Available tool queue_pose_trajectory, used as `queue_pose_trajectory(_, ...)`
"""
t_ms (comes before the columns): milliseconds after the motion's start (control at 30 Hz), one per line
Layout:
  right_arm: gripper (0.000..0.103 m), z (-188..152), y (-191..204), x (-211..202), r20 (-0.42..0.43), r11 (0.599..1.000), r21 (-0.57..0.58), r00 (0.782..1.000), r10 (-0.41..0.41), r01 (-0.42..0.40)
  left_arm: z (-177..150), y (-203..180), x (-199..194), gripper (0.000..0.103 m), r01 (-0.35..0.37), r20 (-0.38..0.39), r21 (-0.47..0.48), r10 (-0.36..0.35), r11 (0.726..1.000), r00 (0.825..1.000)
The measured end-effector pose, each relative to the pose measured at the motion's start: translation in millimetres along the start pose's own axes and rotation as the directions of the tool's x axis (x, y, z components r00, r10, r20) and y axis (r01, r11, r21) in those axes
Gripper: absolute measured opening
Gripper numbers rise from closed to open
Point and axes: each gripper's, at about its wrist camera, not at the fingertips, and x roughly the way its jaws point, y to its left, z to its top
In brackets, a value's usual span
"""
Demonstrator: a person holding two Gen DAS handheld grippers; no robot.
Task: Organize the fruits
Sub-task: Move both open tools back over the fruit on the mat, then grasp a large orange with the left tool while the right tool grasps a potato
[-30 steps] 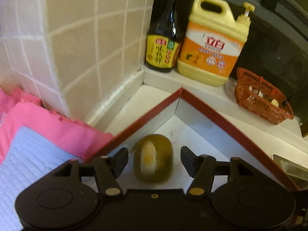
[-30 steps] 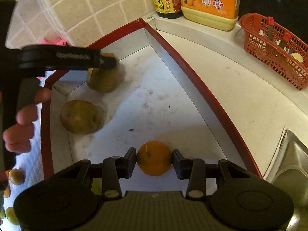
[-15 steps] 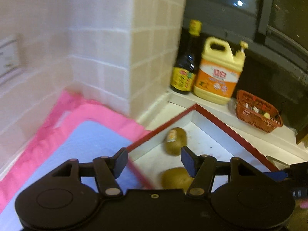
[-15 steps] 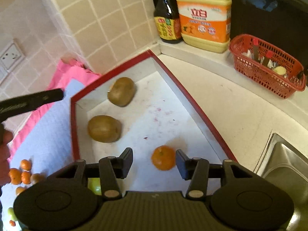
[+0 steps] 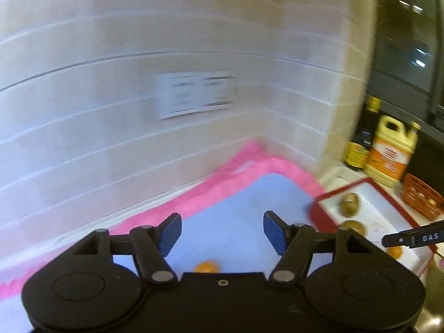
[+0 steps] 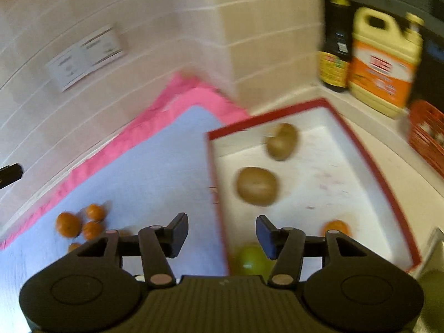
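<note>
so both grippers are up off the counter, both empty. left gripper has its jaws spread wide with nothing between them, hanging over the pale blue mat with the pink border; one small orange fruit on the mat peeks out just past the gripper body. view is smeared with blur here, tiled wall and a wall socket plate fill most of it.

right gripper also has jaws spread apart, nothing pinched, sitting roughly over the left edge of the red-rimmed tray where it meets the mat.

fruit in the tray: two brown kiwis, far kiwi toward the back corner, near kiwi closer to the left wall, apart from each other. a small orange sits nearer the front, partly behind the right finger link. a green fruit sits at the front left of the tray, partly hidden by the gripper.

fruit on the mat: cluster of small oranges at the left, a few touching or nearly so, count unclear from blur.

beyond the tray on the ledge: dark sauce bottle just beside a yellow-orange detergent jug, and a red plastic basket at the right edge. from the left wrist view the tip of the other gripper shows over the tray's near end.
</note>
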Motion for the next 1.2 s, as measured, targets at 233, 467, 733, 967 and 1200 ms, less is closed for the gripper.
queue_pose_trajectory(233, 0.059, 1, 66, 15, -0.051, 0.991, -0.119, 0.997, 0.061, -0.067, -47, 75, -41, 0.078, -0.157, -0.047, -0.091, 0.153, 0.983, 0.987)
queue_pose_trajectory(467, 0.061, 0, 120, 31, -0.094, 0.972, -0.207, 0.991, 0.092, -0.11, -78, 118, -53, 0.078, -0.221, -0.106, -0.178, 0.205, 0.959, 0.973)
queue_pose_trajectory(733, 0.063, -9, 150, 69, -0.192, 0.963, -0.226, 0.976, 0.105, -0.149, -89, 132, -18, 0.078, -0.089, -0.165, -0.275, 0.044, 0.957, 0.985)
queue_pose_trajectory(967, 0.065, -12, 156, 107, -0.262, 0.969, -0.199, 0.961, 0.091, -0.146, -82, 116, 46, 0.08, -0.002, -0.239, -0.272, -0.066, 0.962, 0.969)
queue_pose_trajectory(1200, 0.067, -13, 155, 141, -0.312, 0.975, -0.182, 0.948, 0.061, -0.123, -77, 113, 108, 0.081, 0.044, -0.307, -0.262, -0.127, 0.964, 0.943)
